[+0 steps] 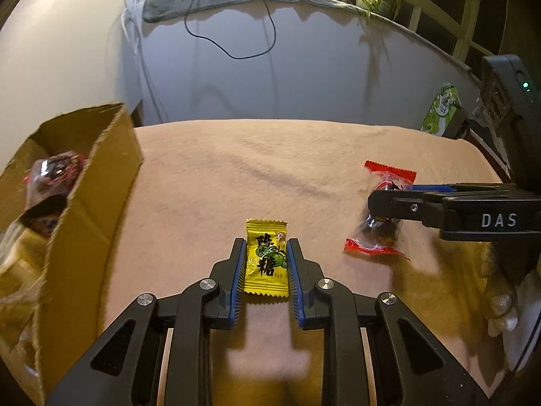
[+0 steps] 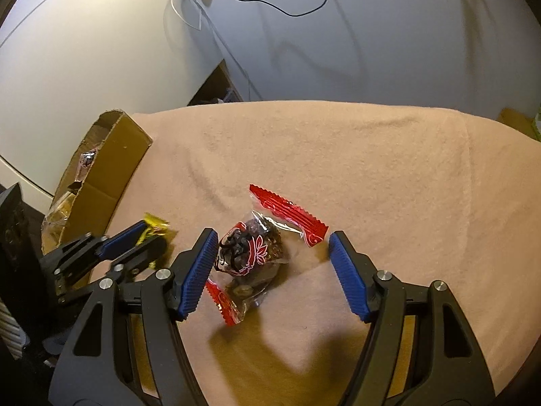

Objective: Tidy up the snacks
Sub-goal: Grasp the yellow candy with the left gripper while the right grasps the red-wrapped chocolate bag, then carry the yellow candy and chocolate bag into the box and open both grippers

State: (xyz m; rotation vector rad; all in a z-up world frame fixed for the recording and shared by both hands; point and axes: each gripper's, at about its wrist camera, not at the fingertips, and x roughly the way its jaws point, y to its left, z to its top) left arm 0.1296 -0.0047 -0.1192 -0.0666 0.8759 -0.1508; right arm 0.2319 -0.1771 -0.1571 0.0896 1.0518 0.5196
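Note:
A yellow candy packet (image 1: 265,264) lies on the pink cloth (image 1: 219,176), and my left gripper (image 1: 266,242) is shut on it, both blue pads pressed to its sides. In the right wrist view only a yellow corner (image 2: 156,225) shows beyond that left gripper (image 2: 154,235). A clear snack packet with red ends (image 2: 257,247) lies between the fingers of my right gripper (image 2: 272,233), which stands open. Its left pad is close against the packet and its right pad is well apart. From the left wrist view, the right gripper (image 1: 389,196) hovers over the same packet (image 1: 389,171).
An open cardboard box (image 1: 101,186) holding several wrapped snacks stands at the cloth's left edge, also seen as the box (image 2: 111,169) in the right wrist view. A green packet (image 1: 441,108) leans at the far right. Behind the table is a white wall with a black cable (image 1: 233,54).

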